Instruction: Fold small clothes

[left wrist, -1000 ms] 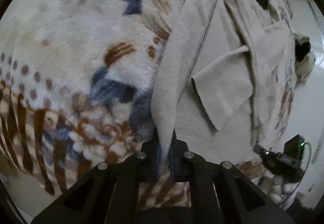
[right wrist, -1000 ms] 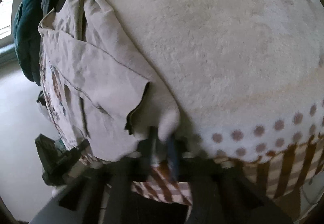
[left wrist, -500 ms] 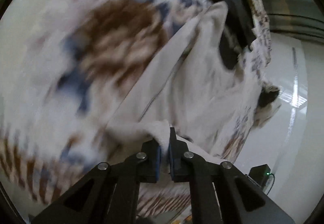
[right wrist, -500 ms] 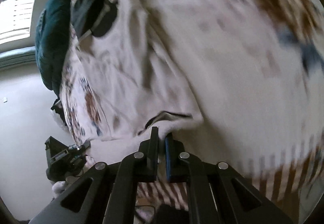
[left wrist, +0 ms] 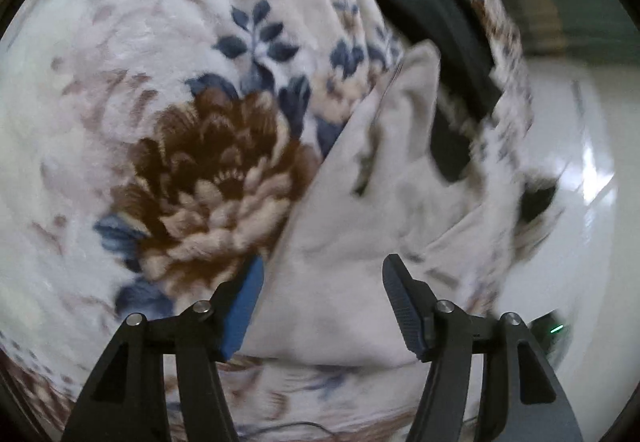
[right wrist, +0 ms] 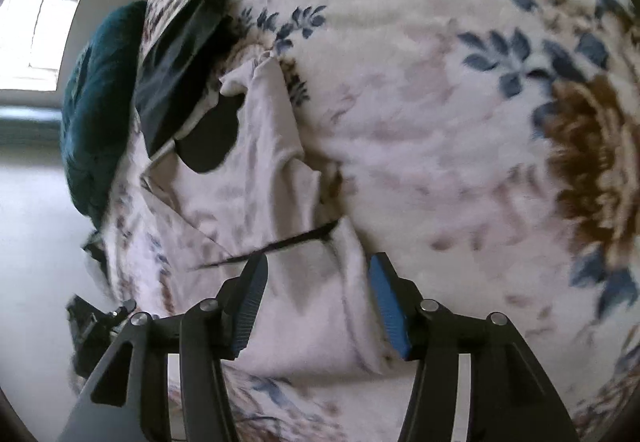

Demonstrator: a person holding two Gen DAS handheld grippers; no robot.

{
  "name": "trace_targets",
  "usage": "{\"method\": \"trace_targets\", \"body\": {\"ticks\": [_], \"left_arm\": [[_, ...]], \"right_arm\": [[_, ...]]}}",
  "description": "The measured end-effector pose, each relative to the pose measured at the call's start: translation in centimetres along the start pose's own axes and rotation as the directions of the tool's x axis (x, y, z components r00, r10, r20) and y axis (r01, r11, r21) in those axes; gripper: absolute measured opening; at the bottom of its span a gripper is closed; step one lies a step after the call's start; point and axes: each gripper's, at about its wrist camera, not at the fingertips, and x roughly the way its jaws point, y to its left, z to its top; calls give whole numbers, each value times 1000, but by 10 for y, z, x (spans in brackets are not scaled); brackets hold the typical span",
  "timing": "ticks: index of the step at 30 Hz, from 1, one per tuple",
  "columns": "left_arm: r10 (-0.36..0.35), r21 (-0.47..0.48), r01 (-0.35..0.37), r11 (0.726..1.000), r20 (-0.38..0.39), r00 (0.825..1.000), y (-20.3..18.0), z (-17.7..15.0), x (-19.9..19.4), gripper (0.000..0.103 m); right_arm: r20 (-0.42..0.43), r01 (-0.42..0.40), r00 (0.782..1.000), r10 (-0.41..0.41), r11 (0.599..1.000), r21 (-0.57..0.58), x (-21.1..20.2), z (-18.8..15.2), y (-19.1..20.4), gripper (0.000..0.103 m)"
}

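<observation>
A pale beige small garment (left wrist: 360, 234) lies folded on a floral fleece blanket (left wrist: 168, 82). My left gripper (left wrist: 322, 274) is open, its jaws either side of the garment's near edge. In the right wrist view the same garment (right wrist: 256, 178) lies flat with a dark seam line across it. My right gripper (right wrist: 316, 274) is open over its near end. Neither gripper holds the cloth.
A black garment (left wrist: 448, 54) lies past the beige one near the blanket's far edge; it also shows in the right wrist view (right wrist: 180, 54). A dark teal cloth (right wrist: 96, 102) hangs at the bed's side. The pale floor (left wrist: 576, 170) lies beyond. The left gripper's body (right wrist: 92, 326) shows low left.
Both grippers were shut on the garment's edge and carried it forward across the blanket. Both have now opened and let it go; the garment lies folded over.
</observation>
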Motion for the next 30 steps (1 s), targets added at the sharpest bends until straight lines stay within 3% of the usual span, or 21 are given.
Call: {"method": "trace_targets", "body": {"ticks": [4,7,10,14,16,19,21,24,26,28,30], "left_arm": [[71,111,-65,992,-50,996,-26,12,43,56],[119,209,-104,972,-61,991,-47,14,56,3],[121,235,-112,966,-26,992,-56,19,57,2],[111,223,-110,969,7,994,-52,22,44,2],[141,208,-136,969,-7,990,-42,25,46,2],[173,183,-164,969,-38,984,-32,34,58,3],[187,198,-173,965,-56,981,-34,40,57,6],[214,223,-193,956,-75,974,-46,50,46,14],[195,244,-179,953,-42,980,-61,61,34,44],[138,262,-136,956,8,990,-79,77,21,61],[119,294,-129,947,51,992,-102,102,22,61]], "right_arm": [[-58,58,997,-60,998,-37,30,-1,5,56],[-84,45,995,-46,999,-16,55,5,11,55],[-51,67,996,-69,997,-48,61,9,25,3],[34,89,996,-86,992,-88,42,10,42,2],[59,135,990,-128,983,-128,37,11,53,2],[11,246,969,-246,961,-129,53,19,46,2],[-63,259,962,-266,961,-102,67,22,39,2],[-108,242,962,-249,967,-75,72,35,43,12],[-79,213,973,-217,976,-50,62,50,52,54],[-29,161,986,-162,987,-19,51,70,63,73],[3,128,992,-128,991,-35,53,100,80,73]]}}
